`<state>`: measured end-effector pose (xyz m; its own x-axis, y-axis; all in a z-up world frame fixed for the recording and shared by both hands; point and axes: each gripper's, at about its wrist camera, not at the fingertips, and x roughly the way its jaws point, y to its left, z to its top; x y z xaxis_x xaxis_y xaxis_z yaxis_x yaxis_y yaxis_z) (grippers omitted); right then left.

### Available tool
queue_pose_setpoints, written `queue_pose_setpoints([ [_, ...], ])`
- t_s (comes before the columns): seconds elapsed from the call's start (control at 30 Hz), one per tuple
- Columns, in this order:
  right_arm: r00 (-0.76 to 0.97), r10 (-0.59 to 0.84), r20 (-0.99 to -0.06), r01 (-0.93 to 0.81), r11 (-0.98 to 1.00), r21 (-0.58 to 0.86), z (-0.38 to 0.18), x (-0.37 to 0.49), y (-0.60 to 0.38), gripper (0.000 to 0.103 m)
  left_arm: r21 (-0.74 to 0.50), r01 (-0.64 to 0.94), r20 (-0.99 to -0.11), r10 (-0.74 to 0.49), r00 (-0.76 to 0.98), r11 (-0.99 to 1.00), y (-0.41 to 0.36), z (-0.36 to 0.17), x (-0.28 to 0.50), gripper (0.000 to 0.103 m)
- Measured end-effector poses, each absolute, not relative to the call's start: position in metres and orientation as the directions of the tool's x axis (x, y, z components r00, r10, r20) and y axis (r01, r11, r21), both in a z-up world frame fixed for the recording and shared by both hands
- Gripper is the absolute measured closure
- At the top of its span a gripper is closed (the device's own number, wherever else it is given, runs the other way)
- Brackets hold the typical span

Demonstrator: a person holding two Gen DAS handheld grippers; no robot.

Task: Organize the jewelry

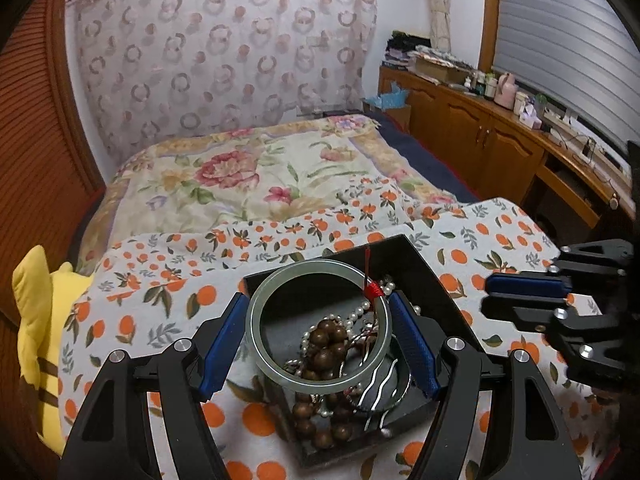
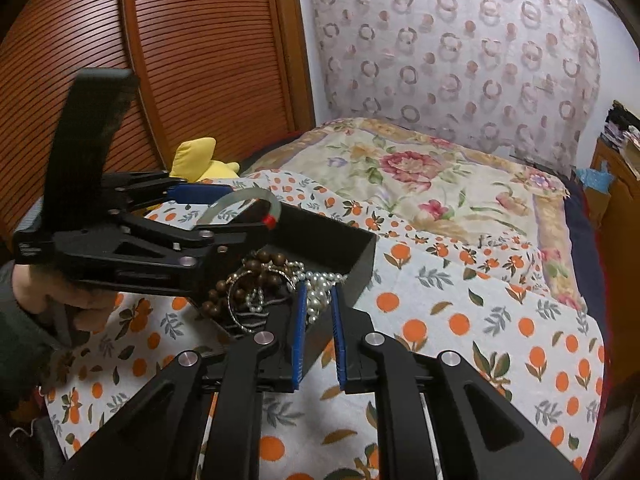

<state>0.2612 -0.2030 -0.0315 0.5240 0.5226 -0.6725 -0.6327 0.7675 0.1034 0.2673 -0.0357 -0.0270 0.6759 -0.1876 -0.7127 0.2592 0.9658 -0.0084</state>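
My left gripper [image 1: 317, 300] is shut on a pale green jade bangle [image 1: 316, 267], its blue pads pressing on the two sides of the ring. A red thread knot [image 1: 371, 290] is tied on the bangle. It hangs just above an open black box [image 1: 424, 272] that holds brown wooden beads [image 1: 326, 340], a pearl string [image 1: 356, 314] and silver bangles [image 1: 380, 392]. My right gripper [image 1: 488, 295] hovers over the cloth to the right of the box, pads a narrow gap apart, empty. In the right wrist view it [image 2: 318, 288] points at the box [image 2: 332, 240]; the left gripper [image 2: 236, 212] holds the bangle [image 2: 240, 200].
The box rests on a white cloth with orange fruit print [image 1: 520, 240] spread over a bed. A floral quilt [image 1: 248, 176] lies behind it and a yellow plush toy [image 1: 36, 320] at the left. Wooden cabinets [image 1: 480, 132] line the right wall. A person's hand [image 2: 48, 292] grips the left handle.
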Motion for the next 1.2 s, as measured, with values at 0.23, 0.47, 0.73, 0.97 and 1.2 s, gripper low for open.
queue_pose_setpoints([
  [0.23,0.523,0.518,-0.677,-0.626,0.772,0.107,-0.033,0.251,-0.210,0.084,-0.009,0.267,-0.731,-0.189,0.656,0.964,-0.041,-0.037,0.276,0.034],
  [0.47,0.518,0.508,-0.689,-0.626,0.774,0.100,-0.038,0.243,-0.210,0.084,-0.018,0.265,-0.721,-0.196,0.664,0.964,-0.036,-0.033,0.267,0.026],
  [0.73,0.490,0.514,-0.704,-0.645,0.757,0.104,-0.044,0.214,-0.205,0.084,-0.033,0.238,-0.708,-0.190,0.680,0.971,-0.012,-0.023,0.230,0.024],
  [0.97,0.431,0.526,-0.733,-0.690,0.716,0.108,-0.063,0.183,-0.190,0.079,-0.039,0.201,-0.736,-0.164,0.657,0.979,0.013,-0.042,0.193,0.021],
  [1.2,0.372,0.525,-0.765,-0.718,0.685,0.121,-0.079,0.156,-0.177,0.071,-0.053,0.191,-0.779,-0.160,0.607,0.980,0.025,-0.070,0.165,0.021],
])
